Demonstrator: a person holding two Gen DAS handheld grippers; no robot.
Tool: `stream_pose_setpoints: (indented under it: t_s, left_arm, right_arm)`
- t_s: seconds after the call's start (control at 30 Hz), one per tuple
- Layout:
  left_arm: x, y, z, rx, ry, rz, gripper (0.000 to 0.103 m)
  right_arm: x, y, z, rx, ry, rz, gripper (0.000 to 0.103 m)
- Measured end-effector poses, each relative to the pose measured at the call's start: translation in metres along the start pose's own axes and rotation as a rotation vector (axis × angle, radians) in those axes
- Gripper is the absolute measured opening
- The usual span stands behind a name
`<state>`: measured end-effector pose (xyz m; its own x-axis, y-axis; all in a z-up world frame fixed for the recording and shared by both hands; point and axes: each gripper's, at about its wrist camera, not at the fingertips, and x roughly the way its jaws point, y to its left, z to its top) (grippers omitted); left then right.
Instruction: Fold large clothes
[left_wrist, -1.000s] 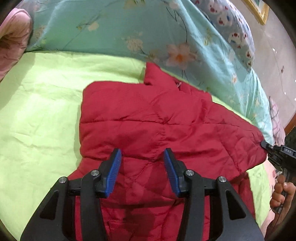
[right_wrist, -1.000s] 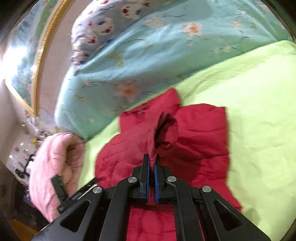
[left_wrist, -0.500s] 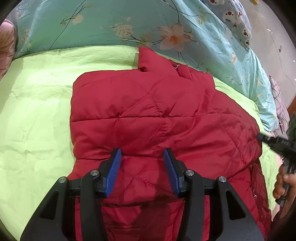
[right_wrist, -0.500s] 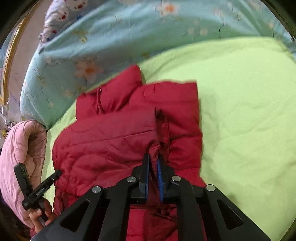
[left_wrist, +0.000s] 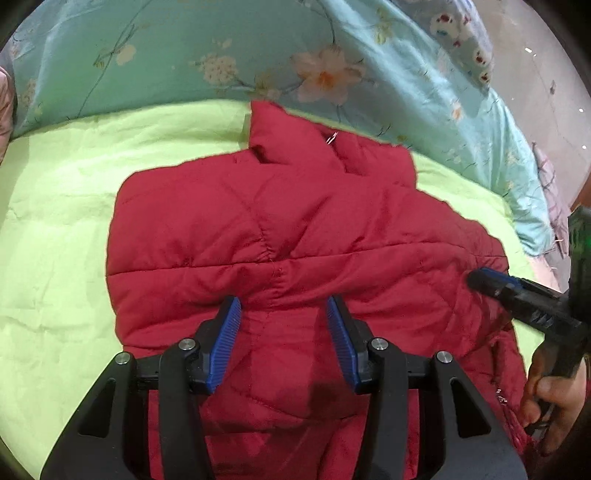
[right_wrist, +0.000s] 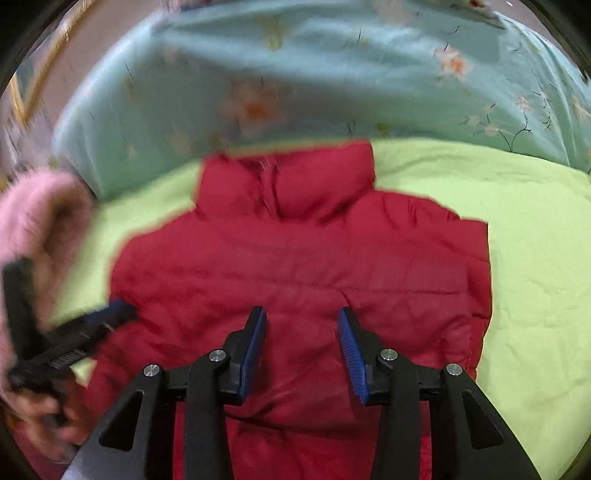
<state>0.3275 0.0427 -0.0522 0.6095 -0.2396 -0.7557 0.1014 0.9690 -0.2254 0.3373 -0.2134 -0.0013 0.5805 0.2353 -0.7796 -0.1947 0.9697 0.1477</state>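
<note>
A red quilted puffer jacket (left_wrist: 288, 236) lies on a lime-green bed sheet (left_wrist: 55, 229), collar toward the far side, with a sleeve folded in over the body. It fills the middle of the right wrist view (right_wrist: 303, 266) too. My left gripper (left_wrist: 283, 325) is open and empty just above the jacket's middle. My right gripper (right_wrist: 302, 332) is open and empty above the jacket; it also shows at the right edge of the left wrist view (left_wrist: 517, 295). The left gripper shows at the left edge of the right wrist view (right_wrist: 74, 332).
A teal floral duvet (left_wrist: 221, 55) is bunched along the far side of the bed. A pink fluffy blanket (right_wrist: 33, 221) lies at the left in the right wrist view. Green sheet extends left and right of the jacket.
My right gripper has let go of the sleeve it held and opened; the sleeve now lies on the jacket. Both grippers moved in over the jacket.
</note>
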Motion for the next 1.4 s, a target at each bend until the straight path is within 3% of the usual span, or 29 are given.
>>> stream_pose_setpoints:
  t_s: [0.07,0.1,0.17,0.33,0.73,0.9,1.03,1.2,1.4]
  left_arm:
    - [0.006,0.004,-0.003,-0.005,0.018,0.011,0.046]
    - [0.01,0.006,-0.004,-0.011,0.028,0.005,0.046]
    - [0.017,0.01,-0.007,-0.011,0.041,-0.004,0.046]
    - [0.023,0.011,-0.008,0.009,0.056,0.007,0.046]
    - [0.025,0.014,-0.007,0.032,0.087,0.006,0.046]
    - [0.026,0.011,-0.007,0.027,0.095,0.034,0.046]
    - [0.025,0.006,-0.006,0.028,0.108,0.062,0.046]
    - [-0.003,0.012,-0.011,-0.001,0.09,0.053,0.046]
    - [-0.055,0.026,-0.037,-0.025,0.037,0.089,0.046]
  right_arm:
    - [0.02,-0.002,-0.009,-0.044,0.038,-0.095,0.042]
    - [0.027,-0.005,-0.012,-0.039,0.055,-0.1,0.041]
    - [0.039,-0.019,-0.017,0.019,0.093,-0.054,0.039]
    - [0.052,-0.027,-0.024,0.021,0.095,-0.049,0.039]
    - [0.042,-0.036,-0.022,0.054,0.08,0.001,0.038]
    - [0.012,-0.037,-0.033,0.038,0.025,-0.105,0.041]
    - [0.028,-0.044,-0.034,0.031,0.073,-0.101,0.041]
    - [0.034,-0.049,-0.026,0.061,0.088,-0.09,0.041]
    - [-0.013,-0.052,-0.035,0.079,0.027,-0.03,0.041]
